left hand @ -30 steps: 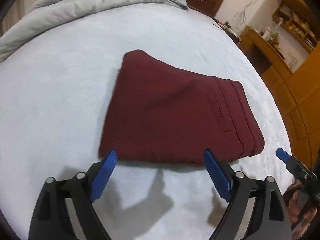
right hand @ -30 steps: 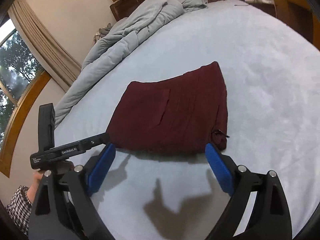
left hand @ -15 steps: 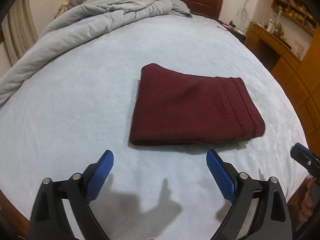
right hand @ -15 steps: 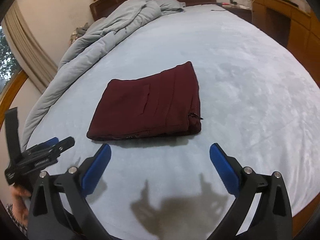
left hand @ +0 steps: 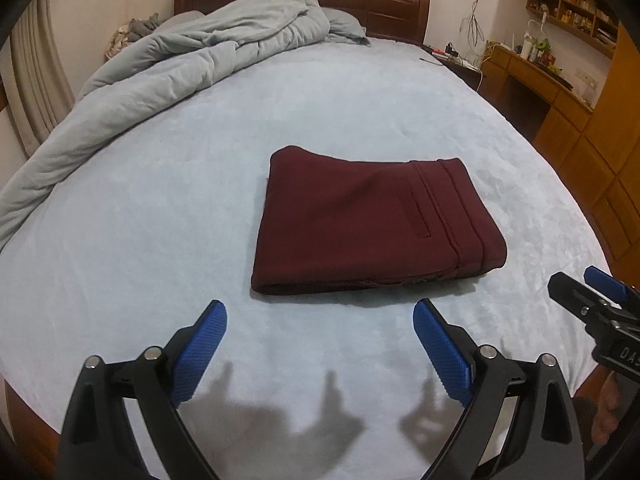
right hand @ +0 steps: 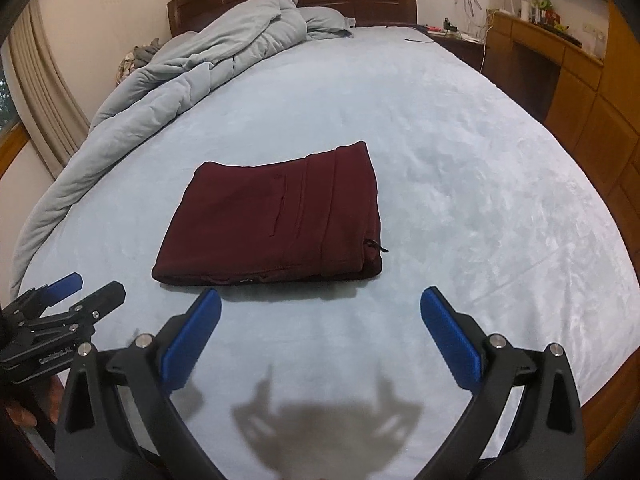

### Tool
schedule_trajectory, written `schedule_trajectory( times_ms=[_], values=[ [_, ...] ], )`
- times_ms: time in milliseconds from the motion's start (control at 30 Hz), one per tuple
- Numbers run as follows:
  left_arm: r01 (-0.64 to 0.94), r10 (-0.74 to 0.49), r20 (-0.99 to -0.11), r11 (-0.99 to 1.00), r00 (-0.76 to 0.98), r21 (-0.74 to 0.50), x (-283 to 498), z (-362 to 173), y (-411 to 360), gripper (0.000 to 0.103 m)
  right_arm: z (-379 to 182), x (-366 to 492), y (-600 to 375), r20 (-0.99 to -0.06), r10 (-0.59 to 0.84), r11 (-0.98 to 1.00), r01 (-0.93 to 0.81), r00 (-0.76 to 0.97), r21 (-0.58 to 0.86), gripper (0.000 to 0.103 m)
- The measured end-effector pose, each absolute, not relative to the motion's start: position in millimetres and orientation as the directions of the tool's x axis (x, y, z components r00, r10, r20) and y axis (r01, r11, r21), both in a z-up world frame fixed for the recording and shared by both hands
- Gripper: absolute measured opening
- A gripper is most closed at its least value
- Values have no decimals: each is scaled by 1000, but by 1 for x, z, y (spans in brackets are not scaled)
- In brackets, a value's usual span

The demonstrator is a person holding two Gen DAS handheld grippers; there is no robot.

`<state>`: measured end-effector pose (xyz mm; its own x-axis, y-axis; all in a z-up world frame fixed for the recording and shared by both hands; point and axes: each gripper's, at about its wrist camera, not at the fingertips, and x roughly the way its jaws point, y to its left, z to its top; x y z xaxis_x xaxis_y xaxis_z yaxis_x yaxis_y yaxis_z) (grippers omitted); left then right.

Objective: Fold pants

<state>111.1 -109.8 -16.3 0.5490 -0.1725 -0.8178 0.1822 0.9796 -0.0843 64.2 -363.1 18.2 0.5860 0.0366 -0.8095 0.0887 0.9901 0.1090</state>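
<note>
The dark red pants [left hand: 368, 224] lie folded into a compact rectangle in the middle of the light blue bed [left hand: 140, 220], waistband to the right. My left gripper [left hand: 320, 308] hovers open just in front of their near edge, nothing between its blue pads. The right wrist view shows the same pants [right hand: 276, 224], a small drawstring end poking out at their right corner. My right gripper [right hand: 321, 295] is also open and empty, close to the near edge. Each gripper shows at the side of the other's view: the right gripper [left hand: 588, 292] and the left gripper [right hand: 76, 292].
A rumpled grey duvet [left hand: 160, 80] lies along the bed's far left side, up to the dark wooden headboard [left hand: 360, 0]. A wooden desk [left hand: 540, 76] and cabinets stand to the right. The bed's wooden near edge [right hand: 624, 372] shows at the lower right.
Both grippers have drawn back and risen from the pants' near edge, so the pants look smaller and farther. The jaws have spread slightly wider. The pants lie still.
</note>
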Motion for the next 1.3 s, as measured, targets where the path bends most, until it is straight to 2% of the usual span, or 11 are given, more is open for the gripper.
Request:
schedule_trajectory(
  times_ms=[1300],
  values=[
    [192,-139,-817,981,559,-35,107,-17,-117,95,-2,76,-353,-840,62,988,89,539,130,100]
  ],
)
